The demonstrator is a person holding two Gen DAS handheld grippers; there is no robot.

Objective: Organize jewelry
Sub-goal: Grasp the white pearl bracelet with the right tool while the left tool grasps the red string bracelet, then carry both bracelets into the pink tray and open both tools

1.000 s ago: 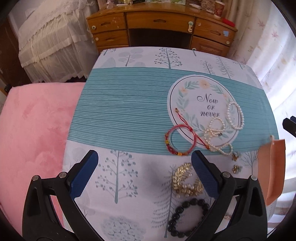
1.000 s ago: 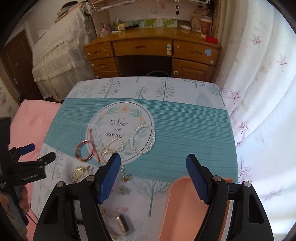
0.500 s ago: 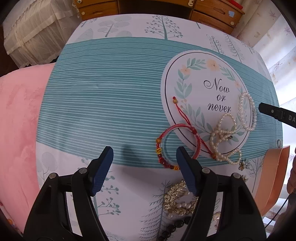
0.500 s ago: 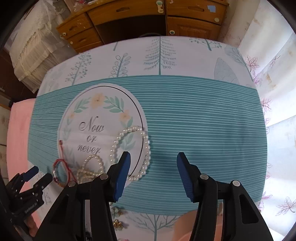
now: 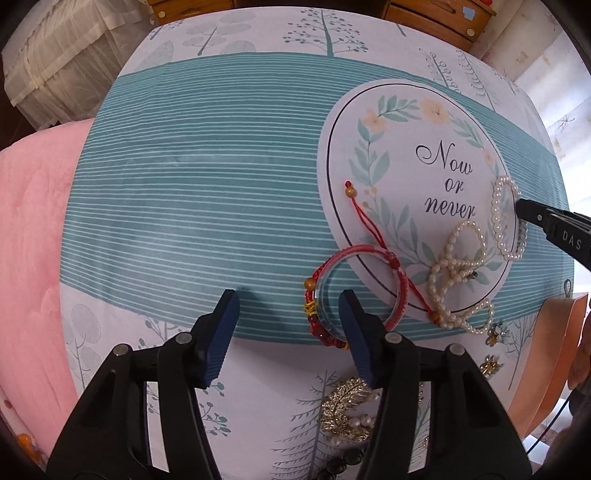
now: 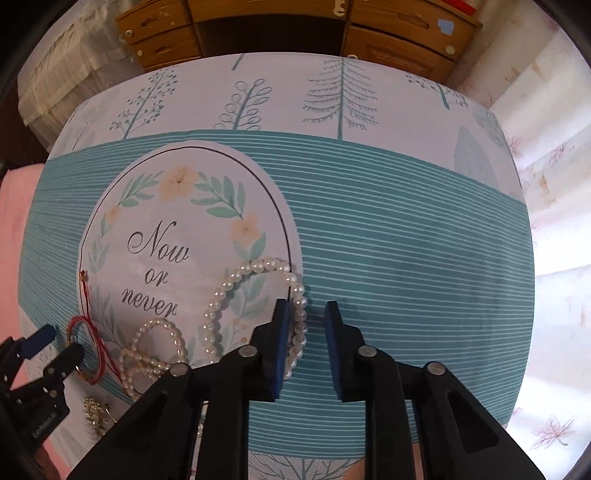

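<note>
My left gripper (image 5: 290,310) is open, low over the tablecloth; its right finger sits inside the red bangle and red bead bracelet (image 5: 325,295), its left finger outside them. My right gripper (image 6: 306,321) is open but narrow, straddling the right side of a round pearl bracelet (image 6: 255,306), which also shows in the left wrist view (image 5: 504,218). A tangled pearl strand (image 5: 454,273) lies between the two bracelets, seen too in the right wrist view (image 6: 147,350).
A gold leaf brooch with pearls (image 5: 347,410), small earrings (image 5: 495,336) and black beads (image 5: 340,467) lie near the table's front edge. An orange-pink tray (image 5: 554,362) sits at the right. A pink cushion (image 5: 29,258) is on the left, a wooden desk (image 6: 332,33) behind.
Both grippers have moved forward and down toward the table. The left has come over the red bracelets, the right over the pearl bracelet, and the right's jaws have narrowed.
</note>
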